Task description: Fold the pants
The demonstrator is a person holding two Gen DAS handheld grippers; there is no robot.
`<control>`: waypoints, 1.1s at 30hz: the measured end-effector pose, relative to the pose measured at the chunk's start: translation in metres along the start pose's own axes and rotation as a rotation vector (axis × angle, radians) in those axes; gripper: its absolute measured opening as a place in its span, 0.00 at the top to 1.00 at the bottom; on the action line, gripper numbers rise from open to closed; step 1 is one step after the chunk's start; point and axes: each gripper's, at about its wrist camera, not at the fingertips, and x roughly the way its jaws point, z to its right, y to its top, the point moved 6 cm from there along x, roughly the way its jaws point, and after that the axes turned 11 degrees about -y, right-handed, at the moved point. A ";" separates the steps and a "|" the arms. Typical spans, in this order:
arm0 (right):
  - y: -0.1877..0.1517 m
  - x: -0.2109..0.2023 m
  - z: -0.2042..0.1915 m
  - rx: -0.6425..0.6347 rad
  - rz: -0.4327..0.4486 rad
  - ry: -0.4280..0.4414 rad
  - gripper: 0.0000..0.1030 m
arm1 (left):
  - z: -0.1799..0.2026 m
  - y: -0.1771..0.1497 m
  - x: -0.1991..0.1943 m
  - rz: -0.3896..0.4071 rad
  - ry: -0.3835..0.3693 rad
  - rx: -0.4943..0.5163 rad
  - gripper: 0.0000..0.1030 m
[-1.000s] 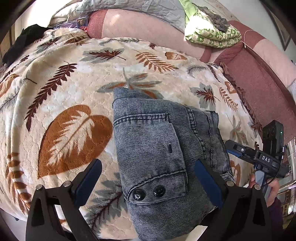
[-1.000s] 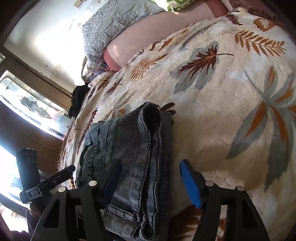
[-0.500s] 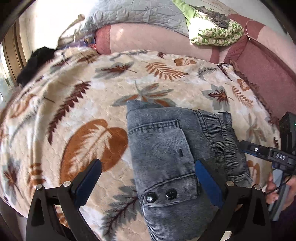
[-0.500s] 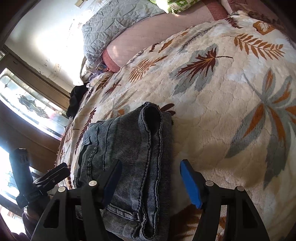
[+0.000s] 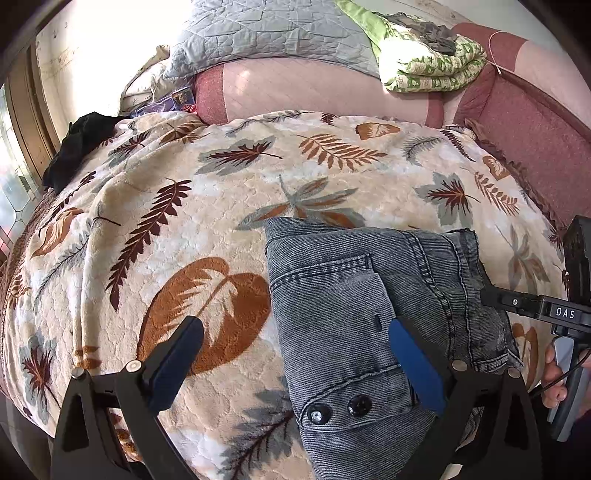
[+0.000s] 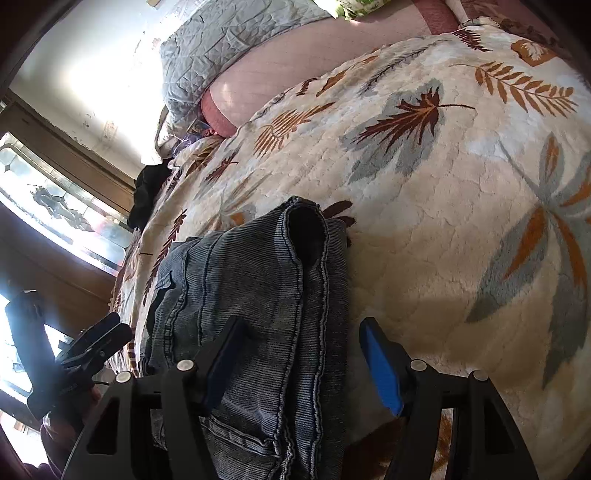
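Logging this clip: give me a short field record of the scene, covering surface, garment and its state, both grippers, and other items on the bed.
surface: leaf-print blanket on a bed
garment: grey denim pants, folded into a compact stack, pocket flap with two snaps on top
left gripper: open, above the pants' left edge, gripping nothing
right gripper: open, above the pants' right edge, gripping nothing
other items: grey quilt, green folded blanket, black cloth

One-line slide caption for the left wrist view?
Open left claw over folded grey jeans on a leaf-print blanket.
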 end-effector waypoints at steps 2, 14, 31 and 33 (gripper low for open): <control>0.001 0.001 -0.001 -0.001 0.000 0.001 0.33 | -0.001 0.001 0.001 0.000 -0.001 -0.005 0.03; 0.003 0.005 -0.009 -0.013 0.004 0.007 0.32 | -0.003 0.001 0.004 -0.005 -0.001 -0.017 0.03; 0.008 -0.053 -0.074 -0.287 0.401 -0.194 0.32 | -0.013 0.005 -0.027 0.064 0.199 -0.039 0.03; 0.002 -0.056 -0.086 -0.328 0.415 -0.180 0.32 | -0.012 0.004 -0.035 0.074 0.206 -0.038 0.03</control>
